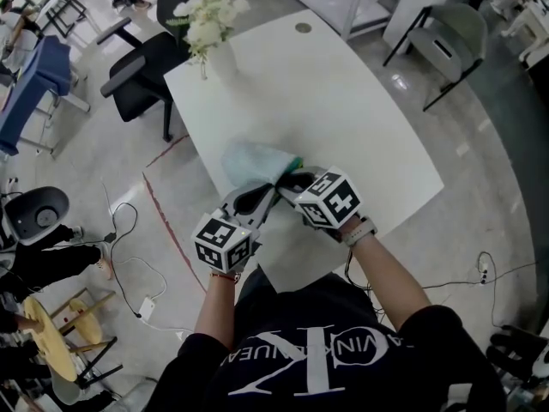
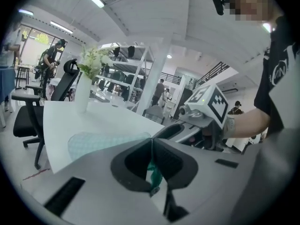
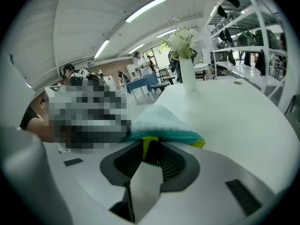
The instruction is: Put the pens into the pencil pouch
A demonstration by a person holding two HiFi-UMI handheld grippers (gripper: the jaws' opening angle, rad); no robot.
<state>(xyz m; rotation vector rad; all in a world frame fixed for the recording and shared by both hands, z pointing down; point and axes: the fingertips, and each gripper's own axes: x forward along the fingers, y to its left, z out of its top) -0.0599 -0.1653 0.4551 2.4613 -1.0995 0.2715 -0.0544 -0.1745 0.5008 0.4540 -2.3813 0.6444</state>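
A pale mint mesh pencil pouch (image 1: 253,163) with a darker green edge lies on the white table (image 1: 343,118), near its front edge. My left gripper (image 1: 273,187) is shut on the green edge of the pouch (image 2: 101,142); a fold of green fabric sits in the closed jaws of the left gripper (image 2: 152,146). My right gripper (image 1: 288,181) meets the pouch (image 3: 157,121) from the other side. A yellow tab (image 3: 149,142) of the pouch lies between the jaws of the right gripper (image 3: 150,149), against one pad, with a gap to the other. No pens are in view.
A white vase of white flowers (image 1: 210,24) stands at the table's far left corner. A black office chair (image 1: 137,80) sits beside that corner and a grey chair (image 1: 450,41) beyond the table's right side. Cables trail across the floor (image 1: 129,273).
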